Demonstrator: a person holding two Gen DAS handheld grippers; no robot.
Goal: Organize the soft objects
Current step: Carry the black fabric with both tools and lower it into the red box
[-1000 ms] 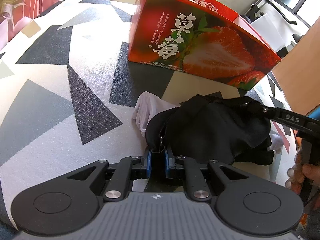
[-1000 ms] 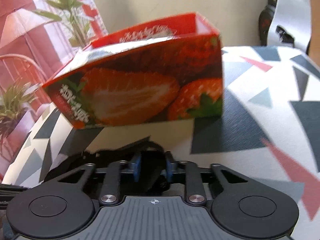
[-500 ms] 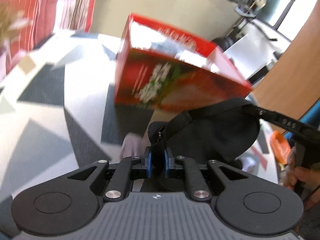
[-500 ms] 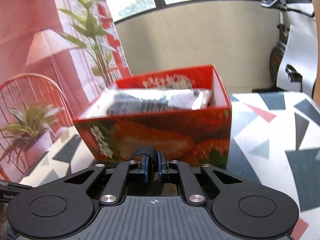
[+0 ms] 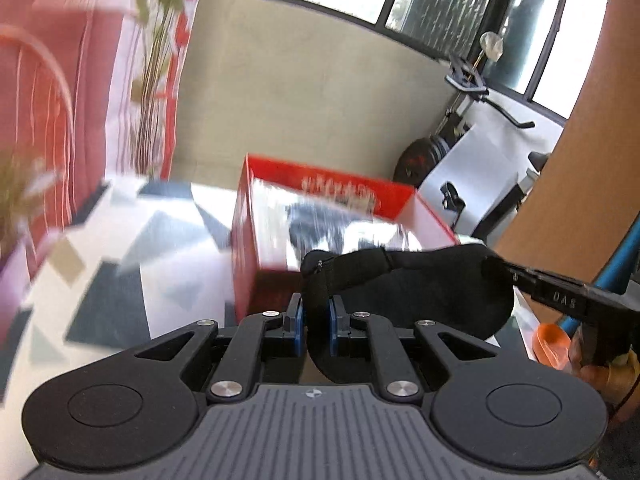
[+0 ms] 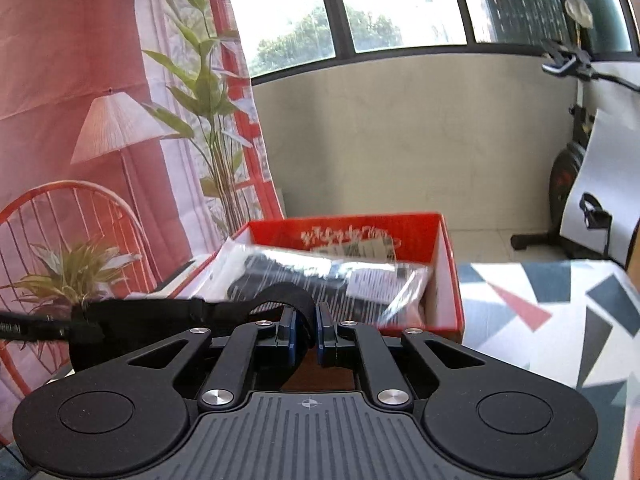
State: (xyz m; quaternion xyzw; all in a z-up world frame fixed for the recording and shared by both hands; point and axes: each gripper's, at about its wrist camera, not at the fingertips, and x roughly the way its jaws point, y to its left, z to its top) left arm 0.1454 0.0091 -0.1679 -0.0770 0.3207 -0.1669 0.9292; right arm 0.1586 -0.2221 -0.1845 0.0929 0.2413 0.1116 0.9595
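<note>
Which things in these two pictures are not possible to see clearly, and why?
- Black garment: its lower part is hidden behind the left gripper, left wrist view.
- Red box contents: blurred and under shiny plastic, both views.
- Box lettering: motion blur makes it unreadable.
- Right gripper: hides the garment's held end.

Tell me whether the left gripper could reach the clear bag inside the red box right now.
Probably not yet. The left gripper is shut on the black garment, which the right gripper also holds. The plastic bag lies uncovered in the open red box, so the path looks free once the garment is dropped.
</note>
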